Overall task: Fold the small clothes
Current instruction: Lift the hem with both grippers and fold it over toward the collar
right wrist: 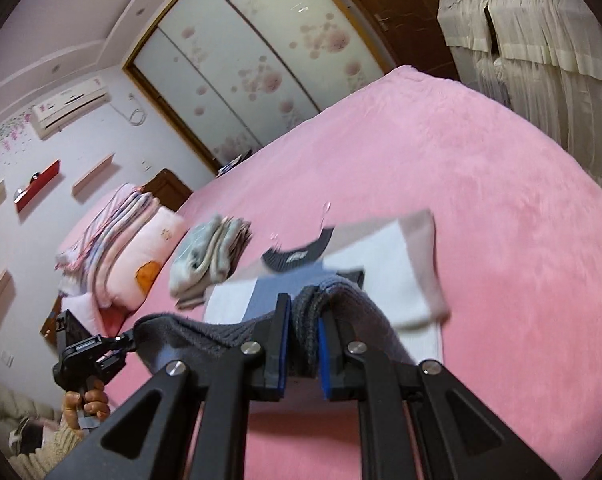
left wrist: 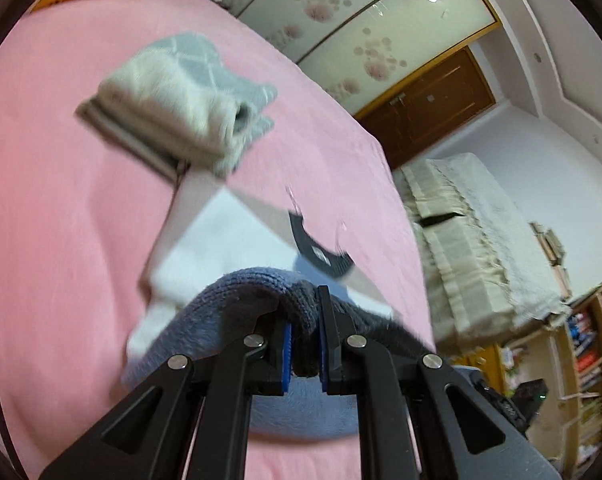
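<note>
1. Left gripper (left wrist: pixel 305 320) is clamped on a bunched fold of the sweater's (left wrist: pixel 229 312) grey-blue ribbed hem, which is squeezed between its blue pads (left wrist: pixel 287 356).
2. Right gripper (right wrist: pixel 304 324) is likewise closed on a thick fold of the same hem, knit wedged between its blue pads (right wrist: pixel 325 364).
3. Between the two grips the hem hangs in a shallow sag, raised off the bed (right wrist: pixel 481 200).
4. Beyond the lifted hem the sweater lies on the pink bed: white body and sleeves, a blue panel in the middle, a dark collar (left wrist: pixel 321 252) with a small label at the far end.
5. One white sleeve (right wrist: pixel 421 264) runs along the sweater's right side in the right wrist view, its cuff end curling toward the near side.
6. A folded pile (left wrist: pixel 181 104) of grey and cream clothes sits on the bed just beyond the sweater's far left corner.
7. Farther left in the right wrist view, stacked pink bedding (right wrist: pixel 117 240) lies by the headboard.
8. At that view's lower left, a hand (right wrist: pixel 87 404) grips the left gripper's handle, with a cream knit sleeve below it.
9. Both views are motion-blurred, most strongly on the sweater and the pile.
</note>
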The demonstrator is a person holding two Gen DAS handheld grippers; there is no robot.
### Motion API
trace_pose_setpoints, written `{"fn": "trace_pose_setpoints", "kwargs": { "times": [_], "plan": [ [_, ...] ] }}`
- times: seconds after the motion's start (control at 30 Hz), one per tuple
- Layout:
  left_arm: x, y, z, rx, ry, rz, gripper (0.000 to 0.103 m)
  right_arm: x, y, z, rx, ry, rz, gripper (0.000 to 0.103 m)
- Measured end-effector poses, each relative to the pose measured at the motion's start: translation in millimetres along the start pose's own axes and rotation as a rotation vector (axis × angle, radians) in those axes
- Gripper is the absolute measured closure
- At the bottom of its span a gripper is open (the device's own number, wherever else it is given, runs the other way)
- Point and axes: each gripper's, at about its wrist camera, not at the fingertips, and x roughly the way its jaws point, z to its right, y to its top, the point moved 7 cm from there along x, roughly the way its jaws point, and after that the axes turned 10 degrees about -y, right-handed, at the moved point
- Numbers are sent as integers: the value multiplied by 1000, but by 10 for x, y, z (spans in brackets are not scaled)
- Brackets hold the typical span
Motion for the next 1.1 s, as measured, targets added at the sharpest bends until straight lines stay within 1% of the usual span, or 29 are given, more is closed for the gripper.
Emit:
{"fn": "trace_pose_setpoints", "kwargs": {
  "times": [0.2, 0.33, 0.43, 0.53, 0.7, 0.83, 0.87, 0.93, 0.97, 1.03, 1.07, 1.1],
  "plan": [
    [651, 442, -95, 14, 78, 11, 95, 668, 423, 115, 47, -50, -11, 92],
    [1062, 646, -295, -1, 140, 5, 95, 1062, 559, 223, 85, -70, -37, 92],
    [1322, 699, -481, -9, 185, -8, 95, 1381, 588, 276, 99, -100, -68, 92],
    [1532, 745, -629, -17, 214, -25, 95, 1641, 605, 332, 98, -135, -81, 92],
    [1805, 750, -805, -15, 249, -50, 95, 1934, 618, 454, 109, -181, -94, 92],
    [1993, 702, -953, -35, 279, -88, 90, 2140, 564, 535, 120, -215, -136, 91],
    [2021, 689, -975, -48, 274, -100, 88, 2181, 548, 547, 118, -227, -155, 91],
    [2049, 681, -963, -67, 251, -115, 75, 2213, 524, 559, 130, -230, -187, 87],
    [2041, 679, -937, -66, 242, -119, 71, 2201, 533, 545, 130, -223, -197, 85],
    [1999, 710, -858, -50, 222, -118, 44, 2150, 561, 503, 127, -204, -197, 78],
    [1968, 724, -808, -37, 224, -108, 38, 2112, 579, 488, 121, -200, -193, 75],
    [1930, 745, -758, -21, 230, -93, 28, 2063, 611, 475, 116, -203, -183, 69]
  ]
}}
